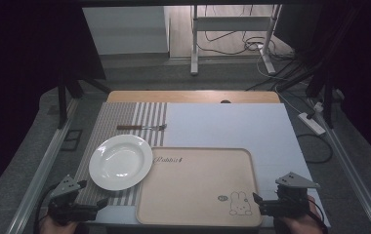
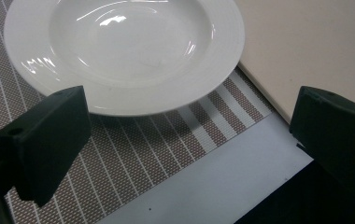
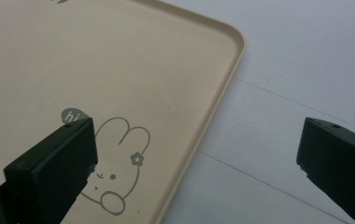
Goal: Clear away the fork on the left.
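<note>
The left gripper (image 1: 92,194) sits low at the near left corner of the table, its jaws spread wide apart with nothing between them; just ahead of it and a little toward the tray lies the white plate (image 1: 120,161), resting on the striped placemat (image 1: 110,119) and apart from both jaws; in the left gripper view the plate (image 2: 124,51) lies just beyond the jaws, its near rim above the gap between them, with the placemat (image 2: 133,154) under them. The right gripper (image 1: 261,202) is held at the near right corner, its jaws likewise wide apart and empty; the beige tray (image 1: 198,185) lies to its left, its rabbit drawing (image 1: 239,204) just beside the jaw tips; in the right gripper view one jaw hangs over the tray (image 3: 96,60) and the other over the white table sheet (image 3: 283,93). Far ahead of the left gripper, beyond the plate, a fork (image 1: 142,127) lies crosswise on the placemat.
</note>
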Demonstrator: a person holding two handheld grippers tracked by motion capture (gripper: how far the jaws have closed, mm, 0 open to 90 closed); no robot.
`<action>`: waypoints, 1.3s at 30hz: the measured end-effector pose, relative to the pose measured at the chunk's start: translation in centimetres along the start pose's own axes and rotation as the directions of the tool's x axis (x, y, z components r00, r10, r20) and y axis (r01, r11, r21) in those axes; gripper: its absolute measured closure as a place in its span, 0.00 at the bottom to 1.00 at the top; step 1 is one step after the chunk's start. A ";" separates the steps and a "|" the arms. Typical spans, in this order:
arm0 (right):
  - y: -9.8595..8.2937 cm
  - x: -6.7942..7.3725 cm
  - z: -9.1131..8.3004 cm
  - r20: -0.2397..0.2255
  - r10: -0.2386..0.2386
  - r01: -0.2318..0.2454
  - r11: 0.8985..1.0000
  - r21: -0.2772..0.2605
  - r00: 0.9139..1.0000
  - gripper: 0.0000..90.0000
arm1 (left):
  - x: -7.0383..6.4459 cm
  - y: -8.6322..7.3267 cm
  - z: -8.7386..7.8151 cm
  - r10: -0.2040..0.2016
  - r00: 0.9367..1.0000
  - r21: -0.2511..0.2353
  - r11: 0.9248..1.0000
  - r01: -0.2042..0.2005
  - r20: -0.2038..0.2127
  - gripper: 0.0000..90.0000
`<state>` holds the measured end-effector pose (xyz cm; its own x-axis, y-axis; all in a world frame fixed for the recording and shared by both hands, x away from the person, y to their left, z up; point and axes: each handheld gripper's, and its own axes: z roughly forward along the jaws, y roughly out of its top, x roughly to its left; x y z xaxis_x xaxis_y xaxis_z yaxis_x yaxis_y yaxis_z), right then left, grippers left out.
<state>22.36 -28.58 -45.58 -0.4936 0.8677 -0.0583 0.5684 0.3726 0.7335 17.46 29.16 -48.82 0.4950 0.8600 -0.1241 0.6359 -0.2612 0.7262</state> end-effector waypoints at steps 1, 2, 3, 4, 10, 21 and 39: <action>0.0 0.0 0.0 0.001 0.001 -0.001 1.000 -0.002 1.000 0.00 | 0.0 0.0 0.0 -0.002 1.000 -0.001 1.000 0.002 0.002 0.00; 0.0 0.0 0.0 -0.001 0.001 -0.001 1.000 -0.001 1.000 0.00 | 0.1 0.0 0.0 -0.006 1.000 -0.002 1.000 0.006 0.004 0.00; 0.0 0.0 0.0 -0.001 0.001 -0.001 1.000 -0.001 1.000 0.00 | 0.1 0.0 0.0 -0.006 1.000 -0.002 1.000 0.006 0.004 0.00; 0.0 0.0 0.0 -0.002 0.003 -0.003 1.000 -0.001 1.000 0.00 | 0.2 0.0 0.0 -0.010 1.000 -0.004 1.000 0.010 0.011 0.00; 0.0 -0.1 0.1 -0.004 0.006 -0.006 1.000 0.006 1.000 0.00 | 0.2 0.4 0.1 0.009 1.000 -0.016 1.000 -0.009 0.001 0.00; 0.0 0.0 0.2 -0.001 0.007 -0.007 1.000 0.013 1.000 0.00 | 0.3 1.3 1.0 0.026 0.999 -0.005 1.000 -0.026 0.026 0.01; 0.1 0.2 0.3 0.011 -0.014 0.014 1.000 0.019 1.000 0.00 | 1.4 2.7 3.2 0.021 0.995 -0.016 1.000 -0.020 0.096 0.00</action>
<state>22.49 -28.30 -45.71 -0.4943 0.8659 -0.0760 0.5741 0.3909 0.7195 21.80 28.25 -49.22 0.5628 0.8083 -0.1728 0.6165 -0.2712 0.7392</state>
